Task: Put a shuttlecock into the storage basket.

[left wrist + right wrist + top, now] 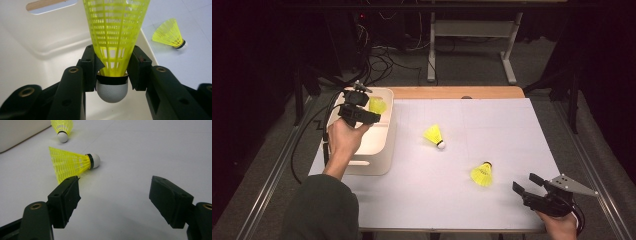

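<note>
Over the bin (384, 150) at the bench's left edge, the left tool (373, 116) was clamped on a shuttlecock (116, 35), jaws part closed and pressing the skirt just above the cork, cork toward the camera. Right tool (113, 200) sat wide open and empty near the front right corner, its jaws aimed at a second shuttlecock (482, 174) lying on its side. Third shuttlecock (434, 135) lay mid-bench, right of the bin.

Risks, as I judged them:
- The grip was on soft mesh, so the skirt could deform or slip and tilt.
- Release looked near the bin's right wall, so the shuttlecock could hit the rim and bounce out onto the bench.
- Loose ones roll in arcs, and a nudge from one jaw would spin the second away.

Hard to see: the bin floor under the tool, hidden from above by hand and tool. How high the held one hung couldn't be told either.
</note>
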{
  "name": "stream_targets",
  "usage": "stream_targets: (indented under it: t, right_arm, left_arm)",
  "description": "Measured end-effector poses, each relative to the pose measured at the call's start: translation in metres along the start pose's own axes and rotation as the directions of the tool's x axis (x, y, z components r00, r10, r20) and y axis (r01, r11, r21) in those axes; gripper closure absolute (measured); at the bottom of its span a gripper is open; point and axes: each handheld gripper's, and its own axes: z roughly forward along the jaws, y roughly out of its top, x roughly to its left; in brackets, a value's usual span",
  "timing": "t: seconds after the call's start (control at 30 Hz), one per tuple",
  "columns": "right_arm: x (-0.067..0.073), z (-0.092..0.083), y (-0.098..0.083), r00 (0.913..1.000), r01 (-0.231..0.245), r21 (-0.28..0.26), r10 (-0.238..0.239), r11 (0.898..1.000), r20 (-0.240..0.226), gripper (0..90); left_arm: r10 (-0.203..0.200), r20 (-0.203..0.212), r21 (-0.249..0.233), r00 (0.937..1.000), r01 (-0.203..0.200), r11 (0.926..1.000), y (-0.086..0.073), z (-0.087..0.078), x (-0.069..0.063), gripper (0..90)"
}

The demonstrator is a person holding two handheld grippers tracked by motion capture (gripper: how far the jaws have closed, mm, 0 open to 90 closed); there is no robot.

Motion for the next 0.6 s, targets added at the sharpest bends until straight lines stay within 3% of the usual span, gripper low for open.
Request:
stream_targets:
  t: [0.6]
  right_arm:
    - [0.0,0.0,0.0,1.0,-0.001,0.001,0.001,1.0,-0.001,25.1]
  left_arm:
    - [-0.035,-0.004,0.011,0.9994,0.035,0.9993,-0.004,0.011,0.01,63.4]
